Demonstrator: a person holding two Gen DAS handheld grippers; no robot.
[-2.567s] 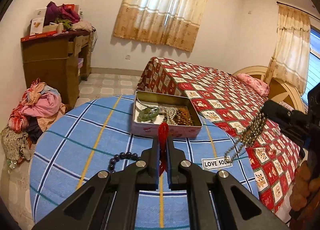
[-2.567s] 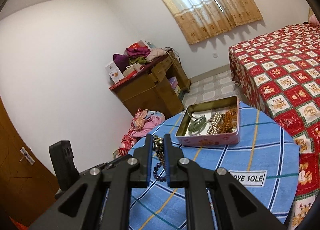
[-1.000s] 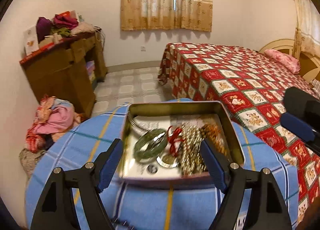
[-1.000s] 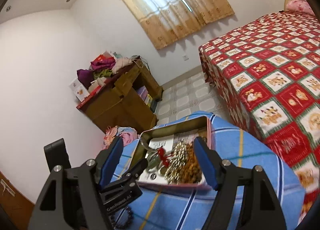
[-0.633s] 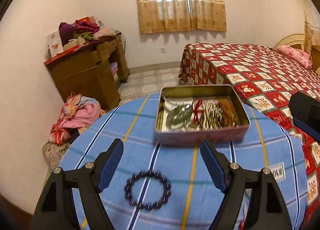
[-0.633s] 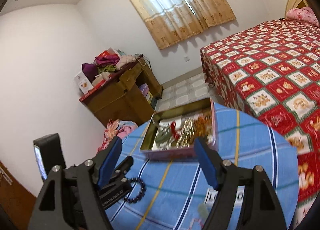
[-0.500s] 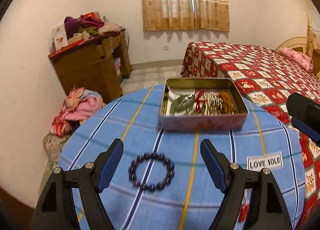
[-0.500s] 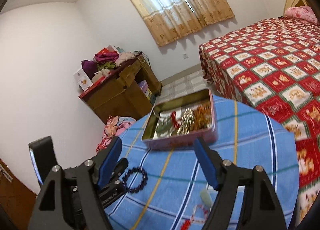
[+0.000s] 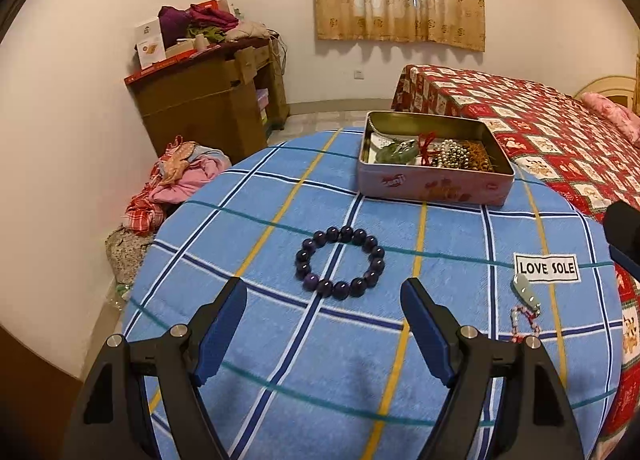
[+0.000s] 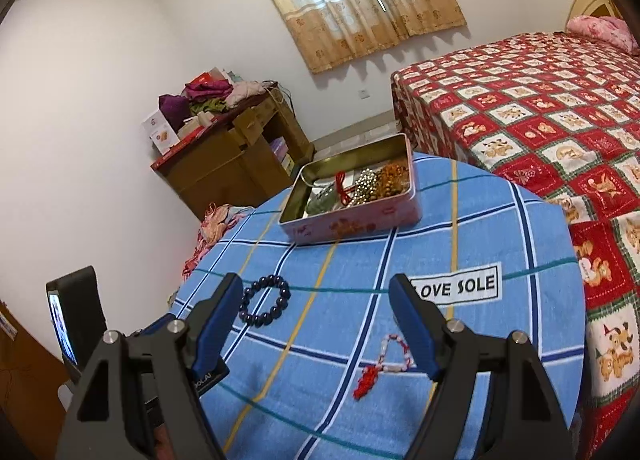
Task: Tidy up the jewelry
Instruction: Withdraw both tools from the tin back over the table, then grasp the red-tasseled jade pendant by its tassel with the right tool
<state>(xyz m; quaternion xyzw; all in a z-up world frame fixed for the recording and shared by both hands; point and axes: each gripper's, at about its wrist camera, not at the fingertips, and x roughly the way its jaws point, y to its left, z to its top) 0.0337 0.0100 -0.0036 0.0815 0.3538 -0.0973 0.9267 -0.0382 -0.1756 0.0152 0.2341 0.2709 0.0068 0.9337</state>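
Left gripper (image 9: 324,300): jaws spread wide, nothing between, above blue checked cloth on counter (image 9: 280,344). Dark bead bracelet (image 9: 340,262) flat on cloth just ahead of left jaws, untouched. Pink tin (image 9: 434,183) at far side of counter, open; holds green piece, red cord, pearl and amber beads. Pale pendant on red-white cord (image 9: 526,306) lies on cloth right of bracelet, below "LOVE SOLE" label (image 9: 547,268). Right gripper (image 10: 316,292): jaws spread, empty, cord loop near right pad.
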